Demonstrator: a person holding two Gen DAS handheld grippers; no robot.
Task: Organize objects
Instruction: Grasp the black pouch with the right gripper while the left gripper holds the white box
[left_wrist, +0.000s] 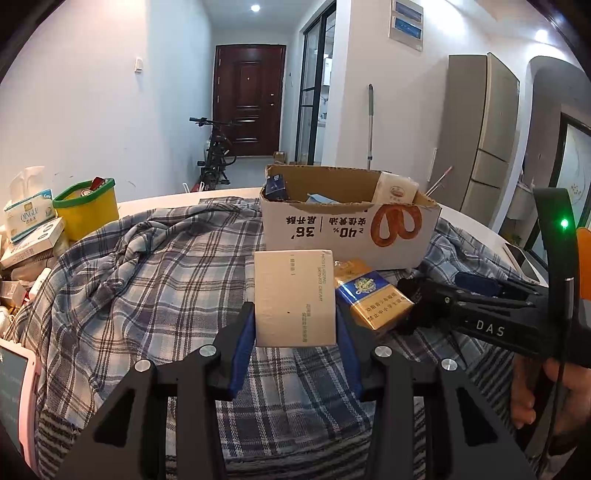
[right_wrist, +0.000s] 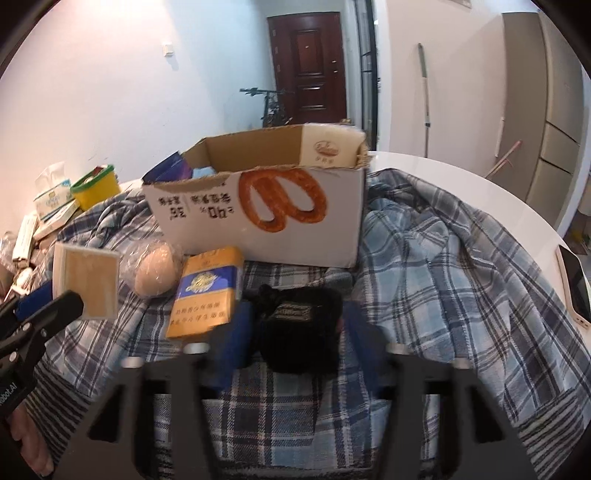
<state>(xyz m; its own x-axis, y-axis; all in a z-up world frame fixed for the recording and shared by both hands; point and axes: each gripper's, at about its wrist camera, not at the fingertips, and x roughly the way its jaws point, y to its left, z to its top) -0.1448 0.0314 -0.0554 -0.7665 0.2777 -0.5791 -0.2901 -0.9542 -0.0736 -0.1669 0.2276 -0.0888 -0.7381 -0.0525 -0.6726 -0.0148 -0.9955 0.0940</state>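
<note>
My left gripper (left_wrist: 295, 325) is shut on a beige cream carton (left_wrist: 295, 299), held upright above the plaid cloth (left_wrist: 147, 295); the right wrist view shows that carton (right_wrist: 86, 284) at the left. My right gripper (right_wrist: 299, 328) has its blue pads against both sides of a black fabric pouch (right_wrist: 299, 343) lying on the cloth. In the left wrist view the right gripper (left_wrist: 410, 306) reaches in from the right. A yellow and blue cigarette pack (right_wrist: 207, 291) lies just left of the pouch. Behind them stands an open cardboard box (right_wrist: 266, 210) with a pretzel print.
An egg-shaped thing in clear wrap (right_wrist: 155, 273) lies left of the pack. A yellow tub (left_wrist: 88, 210), a tissue box (left_wrist: 26, 214) and several small cartons crowd the far left. A phone (right_wrist: 572, 284) lies at the white table's right edge. A pink tablet (left_wrist: 14, 387) sits near left.
</note>
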